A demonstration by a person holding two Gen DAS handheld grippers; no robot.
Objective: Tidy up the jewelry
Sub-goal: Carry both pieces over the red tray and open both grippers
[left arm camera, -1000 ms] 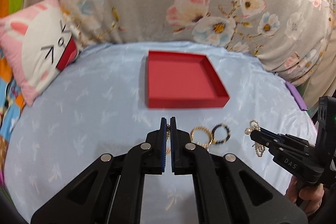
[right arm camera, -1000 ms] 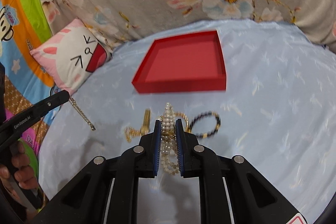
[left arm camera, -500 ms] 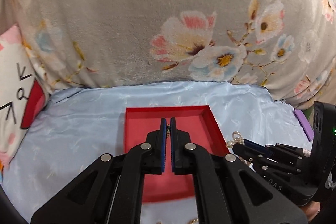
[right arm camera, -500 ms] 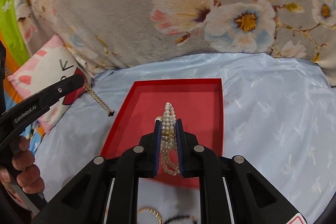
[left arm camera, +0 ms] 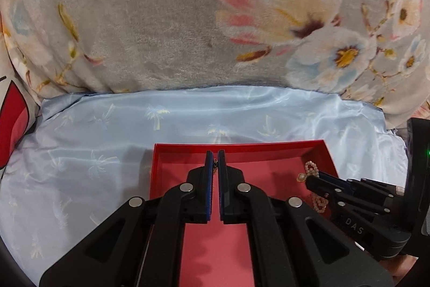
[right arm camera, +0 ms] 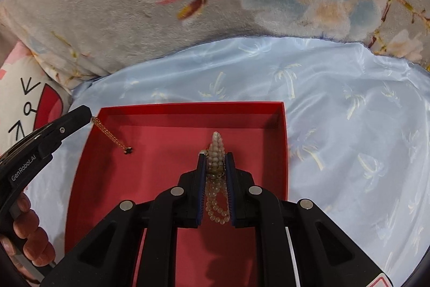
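Step in hand: we judge both pieces are ready to be set into the shallow red cardboard tray (right arm camera: 150,179), centre of both frames, on the pale blue satin bed sheet (right arm camera: 349,125).
Left tongs (left arm camera: 215,160): clamped on a thin gold chain with a dark charm (right arm camera: 114,137), dangling over the tray's upper left.
Right tongs (right arm camera: 215,162): pinching a bunched pearl strand (right arm camera: 216,149) above the tray floor.
Next move: we would lower, then part each pair so nothing snags or spills over the rim.
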